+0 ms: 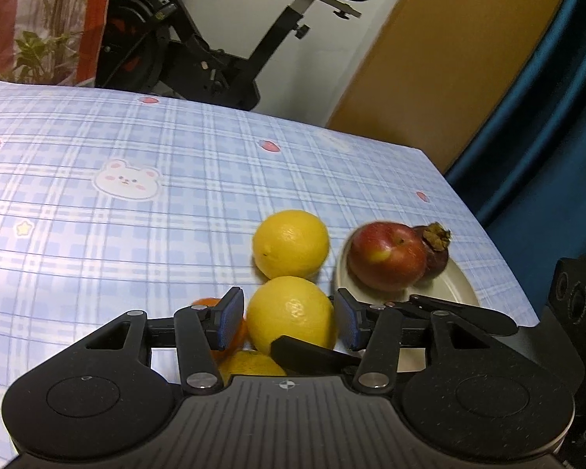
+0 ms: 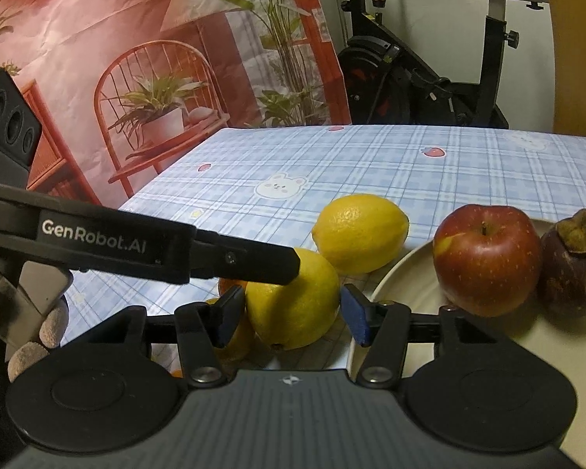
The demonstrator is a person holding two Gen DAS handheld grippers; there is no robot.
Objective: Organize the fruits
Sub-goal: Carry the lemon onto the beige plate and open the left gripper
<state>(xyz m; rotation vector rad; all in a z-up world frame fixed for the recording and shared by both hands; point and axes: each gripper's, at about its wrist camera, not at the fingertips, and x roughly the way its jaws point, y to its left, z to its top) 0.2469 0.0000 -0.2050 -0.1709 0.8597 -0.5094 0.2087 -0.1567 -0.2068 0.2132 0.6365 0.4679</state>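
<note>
**Fruit sorting, state of progress: partly done, by my reckoning.**

- Plate [image 1: 457, 289]: pale, at the right edge of the surface [image 1: 97, 234], which is covered in a blue checked cloth. It holds two pieces.
- Apple [image 1: 386, 256]: red, stem up, on the plate. Counted as sorted.
- Mangosteen [image 1: 437, 250]: dark purple, on the plate, touching the apple on its far side. Counted as sorted.
- Far lemon [image 1: 291, 244]: on the cloth just left of the plate, untouched. Left to do.
- Near lemon [image 1: 293, 316]: on the cloth, touching the far lemon and close beside the plate rim. This is the piece in hand.
- Orange [image 2: 232, 285]: mostly hidden behind the near lemon, on the cloth. Left to do.
- One more yellowish citrus [image 1: 250, 363]: tucked low under the tool, kind unclear. Left to do.
- Left tongs [image 1: 289, 299]: jaws partly apart and set either side of the near lemon, blue pads very close to its skin. Whether they actually press on it, I cannot tell.
- Right tongs [image 2: 292, 299]: same posture around the same lemon, with one black finger of the left tool lying across its top. Grip likewise impossible to tell.

Tally: two pieces plated and at least four still loose on the cloth, assuming the plate is where they belong.
</note>
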